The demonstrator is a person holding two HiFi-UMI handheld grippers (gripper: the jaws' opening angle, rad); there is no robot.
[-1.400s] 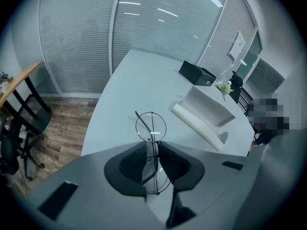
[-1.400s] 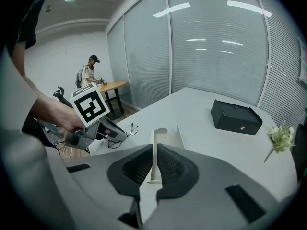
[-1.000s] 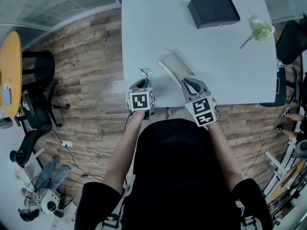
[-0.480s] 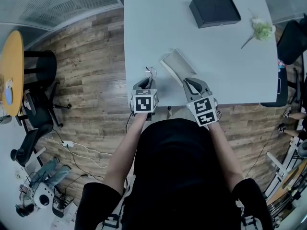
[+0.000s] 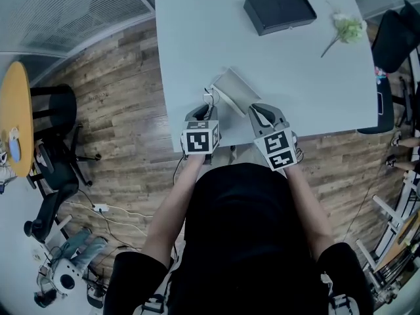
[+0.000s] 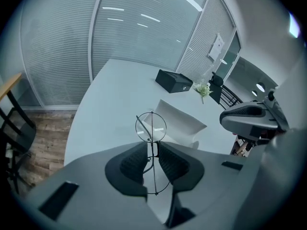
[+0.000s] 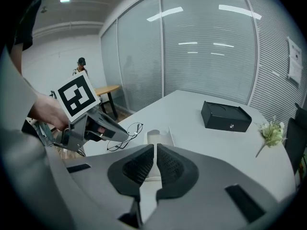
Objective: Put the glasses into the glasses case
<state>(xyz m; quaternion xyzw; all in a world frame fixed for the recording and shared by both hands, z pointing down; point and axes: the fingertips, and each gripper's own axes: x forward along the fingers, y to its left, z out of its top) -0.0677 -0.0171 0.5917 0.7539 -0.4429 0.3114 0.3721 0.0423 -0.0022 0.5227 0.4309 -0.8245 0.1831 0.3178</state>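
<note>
Where the glasses sit: glasses [image 6: 151,128] pinched at the bridge between the jaws of the left gripper [image 6: 152,150], one lens above the pads, off the table [image 5: 197,38], just beside the glasses case [image 5: 235,90].
Glasses case: pale, open, lid raised; near the table's front edge, between the two grippers.
Right gripper [image 7: 155,150]: jaws together at the case's near end; possibly nipping a thin flap of it, not certain.
Step in hand, judged: carrying the glasses to the case mouth.
Handling advice: bring the frame in lengthwise over the tray, lower until it rests, then release; grip lightly, the wire is thin; steady the case with the right gripper.
Left gripper view alone: the grip point on the bridge.
Right gripper view alone: temple arms hanging loose below the left gripper; tray empty.
Head view alone: black box [image 5: 279,10] at the table's far side, well apart.
</note>
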